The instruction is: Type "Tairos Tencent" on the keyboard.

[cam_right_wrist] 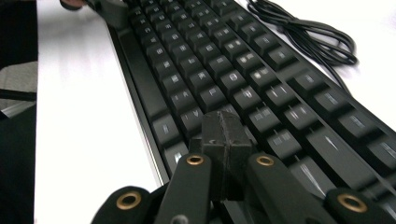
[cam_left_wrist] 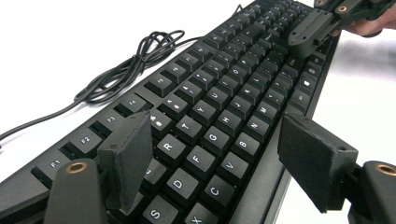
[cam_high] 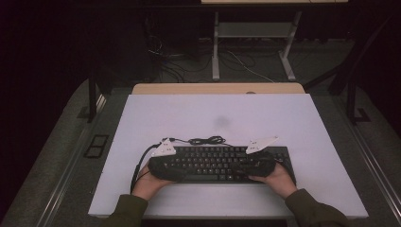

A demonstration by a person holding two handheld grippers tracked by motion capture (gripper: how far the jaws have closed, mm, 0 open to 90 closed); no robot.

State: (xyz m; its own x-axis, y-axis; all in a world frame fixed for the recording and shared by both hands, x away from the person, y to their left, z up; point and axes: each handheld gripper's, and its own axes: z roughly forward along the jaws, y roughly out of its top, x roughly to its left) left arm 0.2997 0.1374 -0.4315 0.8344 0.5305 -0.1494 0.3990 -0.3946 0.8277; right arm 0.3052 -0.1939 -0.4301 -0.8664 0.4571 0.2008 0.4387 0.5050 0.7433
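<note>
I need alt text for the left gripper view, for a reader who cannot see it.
A black keyboard runs away across a white table, seen between the open left tool's two jaws. Its coiled cable lies on the table beside it. At the far end the right tool, jaws shut, hangs over the keys.

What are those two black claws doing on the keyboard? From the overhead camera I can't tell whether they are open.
Observer: The right gripper is shut. Its pads are pressed together with nothing between them, over the keys near the front edge of the keyboard.
Operator: And the other one?
Observer: The left gripper is open and grips nothing. One jaw stands over the keys beside R, and the other is out by the keyboard's front edge.
Operator: Can you read the keys?
Observer: Yes, in the left gripper view the white letters R, F, G, T and Y are plain.
</note>
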